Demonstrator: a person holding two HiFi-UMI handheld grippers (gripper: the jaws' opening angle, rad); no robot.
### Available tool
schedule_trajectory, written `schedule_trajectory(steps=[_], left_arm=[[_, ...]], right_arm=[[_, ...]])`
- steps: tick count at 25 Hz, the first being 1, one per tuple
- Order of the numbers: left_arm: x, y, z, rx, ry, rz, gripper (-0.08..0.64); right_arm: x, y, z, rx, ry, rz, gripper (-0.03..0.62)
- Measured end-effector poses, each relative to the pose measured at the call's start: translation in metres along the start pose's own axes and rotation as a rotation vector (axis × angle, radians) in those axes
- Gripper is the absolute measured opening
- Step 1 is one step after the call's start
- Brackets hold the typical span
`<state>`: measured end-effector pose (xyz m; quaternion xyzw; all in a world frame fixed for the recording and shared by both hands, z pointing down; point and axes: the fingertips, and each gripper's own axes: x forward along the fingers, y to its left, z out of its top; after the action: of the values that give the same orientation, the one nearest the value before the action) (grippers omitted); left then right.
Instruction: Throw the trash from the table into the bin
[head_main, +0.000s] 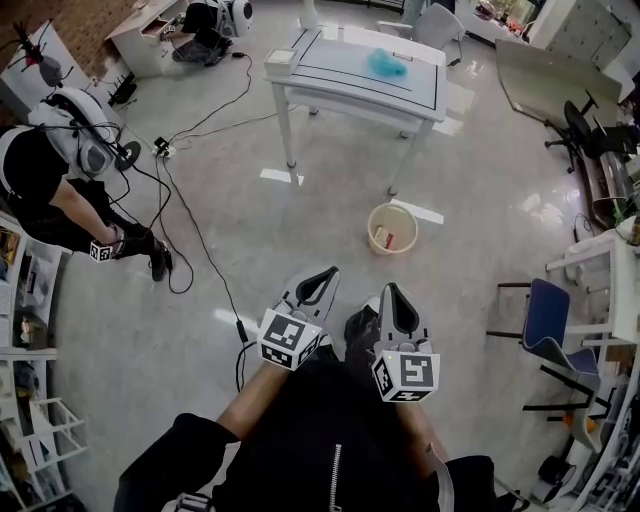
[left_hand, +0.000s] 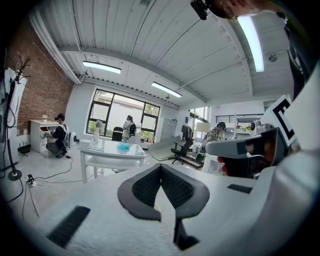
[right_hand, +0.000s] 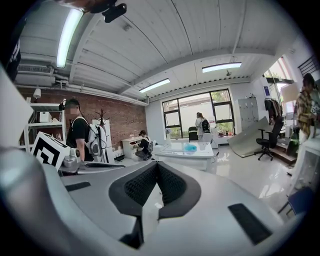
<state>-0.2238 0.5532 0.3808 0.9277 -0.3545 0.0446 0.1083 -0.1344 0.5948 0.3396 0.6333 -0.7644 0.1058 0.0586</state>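
Note:
A crumpled blue piece of trash (head_main: 387, 65) lies on the white table (head_main: 330, 62) at the far end of the room. A cream round bin (head_main: 392, 228) stands on the floor in front of the table, with something red inside. My left gripper (head_main: 321, 281) and right gripper (head_main: 393, 298) are held side by side near my body, well short of the bin. Both are shut with nothing in them. In the left gripper view the blue trash (left_hand: 123, 147) sits on the distant table (left_hand: 112, 154) beyond the left gripper (left_hand: 161, 168). The right gripper view shows the right gripper (right_hand: 158, 165) and the blue trash (right_hand: 190, 147).
A person with a backpack (head_main: 60, 165) stands at the left, and cables (head_main: 195, 235) trail over the floor towards me. A blue chair (head_main: 548, 322) and a white desk (head_main: 620, 270) stand at the right, shelving (head_main: 35, 410) at the left.

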Motion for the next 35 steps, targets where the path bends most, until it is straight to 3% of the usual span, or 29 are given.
schedule_trajectory(steps=[20, 35], left_arm=[[0.028, -0.003, 0.005, -0.02, 0.004, -0.042, 0.008], [0.072, 0.048, 0.014, -0.023, 0.016, 0.009, 0.008]], right_arm=[[0.004, -0.016, 0.001, 0.007, 0.027, -0.044, 0.009], [0.082, -0.026, 0.013, -0.002, 0.051, 0.025, 0.009]])
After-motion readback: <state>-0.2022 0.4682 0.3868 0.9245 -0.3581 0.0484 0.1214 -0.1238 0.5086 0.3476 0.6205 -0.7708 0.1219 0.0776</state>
